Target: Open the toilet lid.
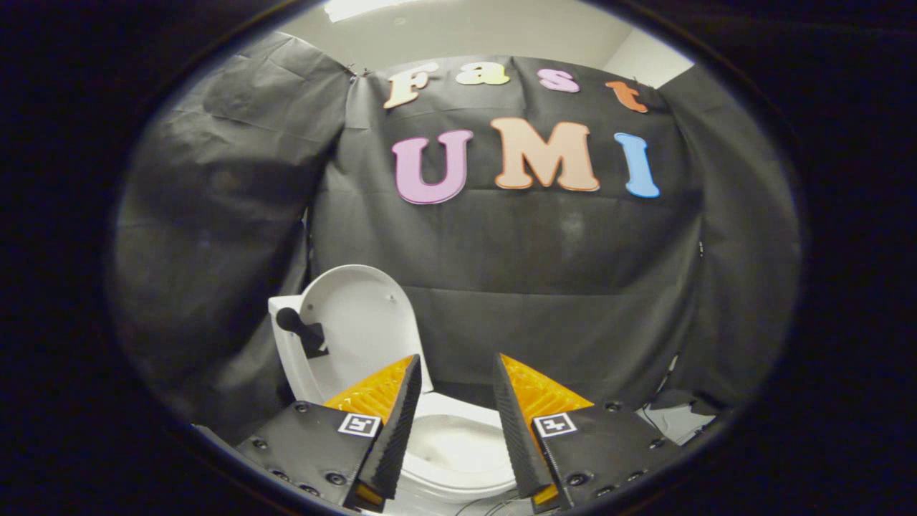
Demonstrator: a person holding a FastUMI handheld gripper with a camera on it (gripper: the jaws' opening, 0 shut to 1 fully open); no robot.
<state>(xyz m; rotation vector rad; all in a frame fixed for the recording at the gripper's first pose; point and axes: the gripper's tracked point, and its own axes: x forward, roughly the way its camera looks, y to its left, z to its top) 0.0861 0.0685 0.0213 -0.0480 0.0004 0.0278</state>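
Two fingers [401,423] stand apart at the front of my jaws [455,373], spread fairly wide, with nothing gripped between them and neither one touching anything. Through the gap between them I see the toilet bowl [458,455], white, its rim curving below and just beyond my tips. The toilet lid [358,322] is already raised: it stands nearly upright at the back of the bowl, tilted a little away from me, its pale inner face turned my way. It rises just beyond my left finger, whose tip overlaps its lower edge in my view, though I cannot tell that they touch. A small dark knob on a bracket [301,331] sits on the lid's left side. Behind the lid I make out a bit of the white tank [279,315]. Black cloth [544,287] hangs as a wall behind the toilet and wraps round both sides.
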